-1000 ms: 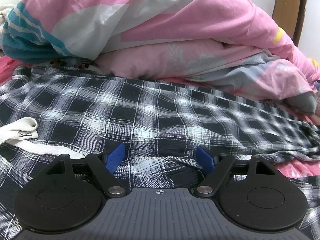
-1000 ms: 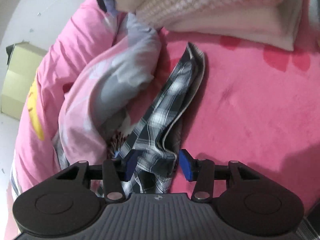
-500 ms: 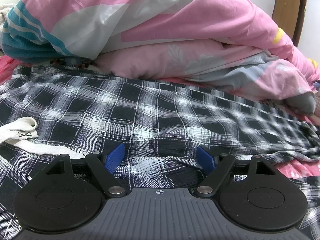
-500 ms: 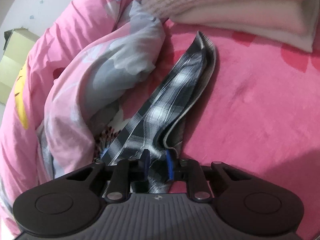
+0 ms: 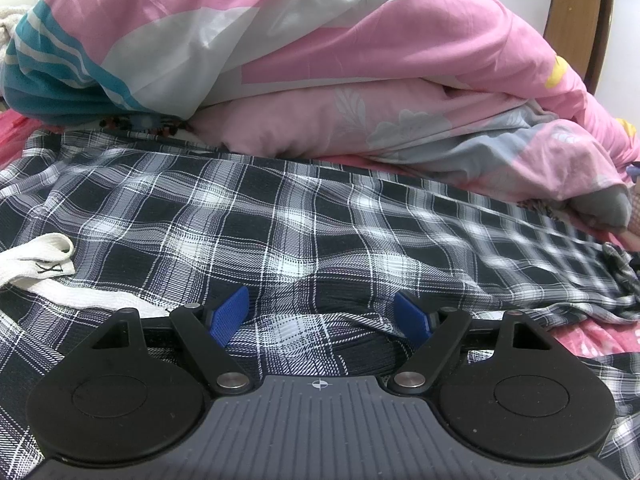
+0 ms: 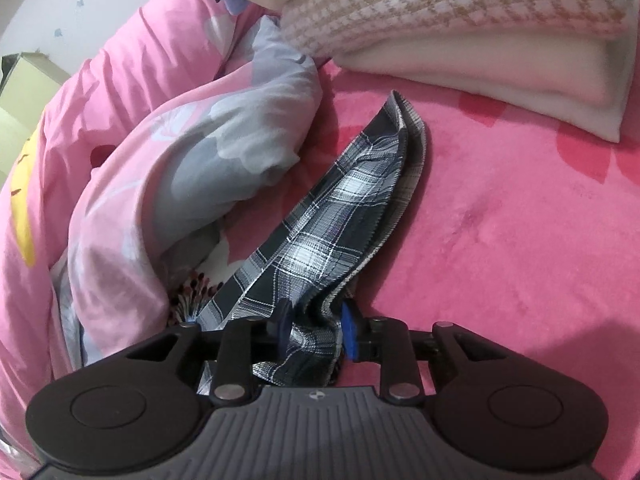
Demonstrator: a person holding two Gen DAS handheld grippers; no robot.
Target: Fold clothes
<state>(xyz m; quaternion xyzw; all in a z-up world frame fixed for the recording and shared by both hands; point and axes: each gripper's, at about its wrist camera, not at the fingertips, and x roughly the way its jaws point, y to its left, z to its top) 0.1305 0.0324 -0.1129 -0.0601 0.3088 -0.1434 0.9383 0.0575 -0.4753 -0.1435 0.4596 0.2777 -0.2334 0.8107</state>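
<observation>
Between the opening right tongs (image 6: 314,330), plaid trousers (image 6: 320,236) bunch.

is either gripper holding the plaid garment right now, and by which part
The right gripper, jaws opening, has the plaid garment bunched between them near its narrow end. The left gripper holds nothing.

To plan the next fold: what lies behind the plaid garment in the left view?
A piled pink quilt lies behind the plaid garment; whatever is under the quilt is covered.

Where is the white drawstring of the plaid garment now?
In the left wrist view, the white drawstring lies at the left edge on the plaid garment.
</observation>
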